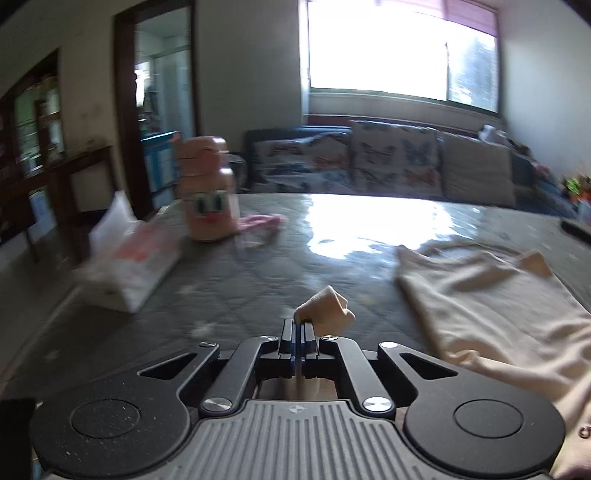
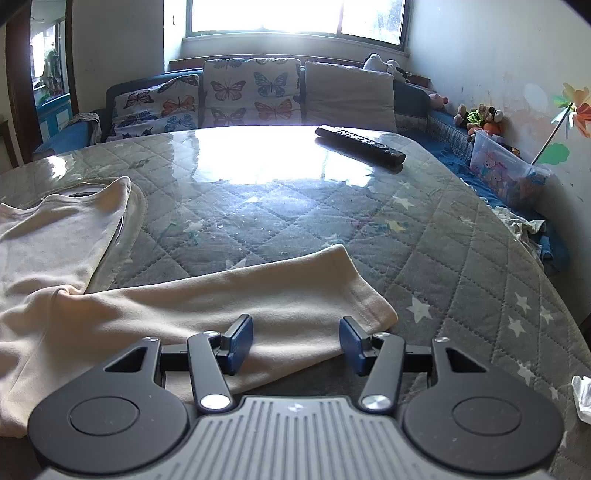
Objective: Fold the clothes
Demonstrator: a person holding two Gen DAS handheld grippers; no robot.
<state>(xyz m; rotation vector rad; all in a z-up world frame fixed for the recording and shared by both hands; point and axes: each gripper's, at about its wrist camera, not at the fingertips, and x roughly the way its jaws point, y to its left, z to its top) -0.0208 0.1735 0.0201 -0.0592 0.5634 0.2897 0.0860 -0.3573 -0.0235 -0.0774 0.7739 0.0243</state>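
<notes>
Pinching a cream cuff, my left gripper (image 1: 297, 326) is clamped on the garment (image 2: 74, 236), which sprawls toward nine o'clock on the quilted table (image 2: 461, 236). My right gripper (image 2: 295, 345) gapes over the sleeve (image 2: 295, 291). Judging mid-fold: sleeves go inward next.

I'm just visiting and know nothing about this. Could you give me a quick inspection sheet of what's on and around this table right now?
Surface: quilted grey table cover with star prints under a glossy clear sheet; strong window glare.
Job's things: cream shirt spread flat, its sleeve stretched out to the right.
Clutter: black remote, tissue pack, pink cartoon bottle, pink cloth, crumpled white paper.
Grippers: left gripper has its jaws shut on a fold of cream fabric; right gripper has its jaws open, straddling the sleeve near its cuff.
Cables: nothing seen.
Surroundings: sofa with butterfly cushions, bright window, toys by the wall.
</notes>
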